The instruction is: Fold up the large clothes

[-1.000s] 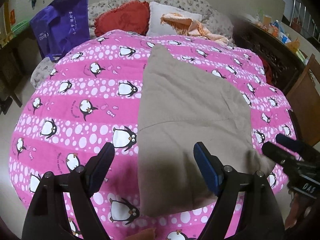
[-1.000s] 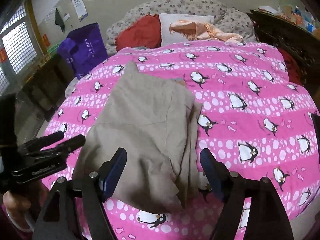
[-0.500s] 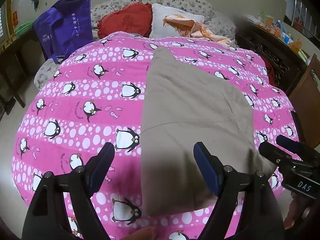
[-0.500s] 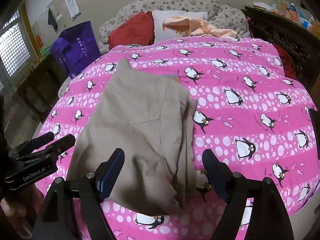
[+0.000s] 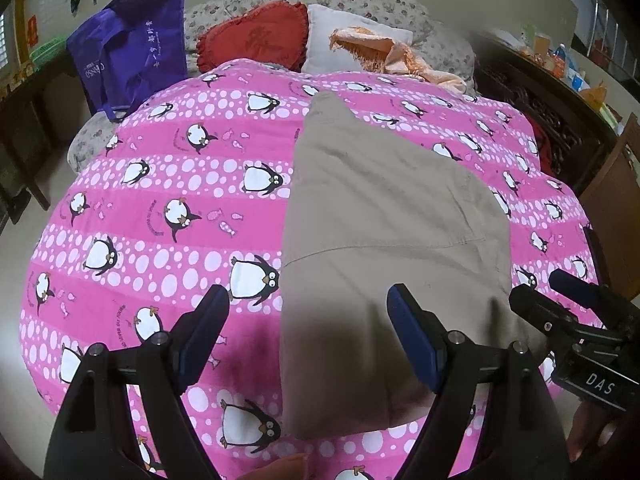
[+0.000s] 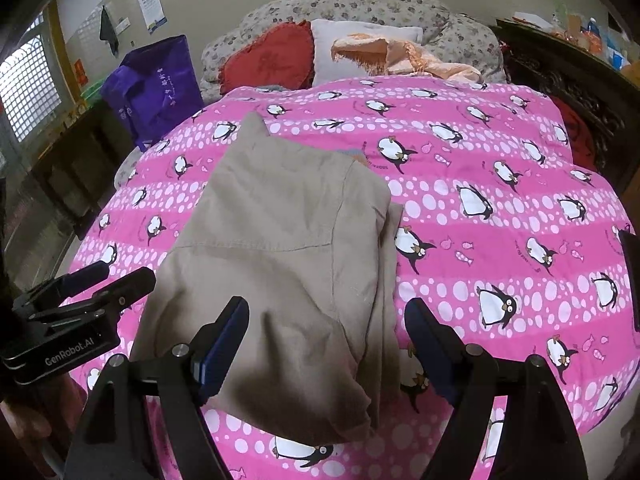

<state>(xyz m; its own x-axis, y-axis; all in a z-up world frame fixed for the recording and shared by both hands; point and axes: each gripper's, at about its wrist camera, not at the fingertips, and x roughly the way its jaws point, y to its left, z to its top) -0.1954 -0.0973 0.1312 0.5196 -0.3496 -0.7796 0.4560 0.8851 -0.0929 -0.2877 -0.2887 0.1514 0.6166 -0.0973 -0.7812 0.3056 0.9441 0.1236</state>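
A beige garment [image 5: 384,232] lies folded lengthwise on the pink penguin bedspread [image 5: 152,208], reaching from the near edge toward the pillows. My left gripper [image 5: 308,336] hovers open above its near left corner, nothing between the blue pads. In the right wrist view the same garment [image 6: 280,240] shows a doubled right edge, and my right gripper [image 6: 328,344] hangs open over its near end, empty. Each gripper appears at the other view's side: the right gripper [image 5: 560,300] low at the right, the left gripper [image 6: 100,284] low at the left.
Red cushion [image 5: 256,36], white pillow [image 5: 352,36] and peach cloth [image 5: 400,56] lie at the bed's head. A purple bag [image 5: 132,52] stands at the far left. Dark wooden furniture [image 5: 560,120] lines the right side. Floor [image 5: 24,240] shows to the left.
Both views have shifted slightly, showing a little more of the bed. The garment lies as before and both grippers stay open.
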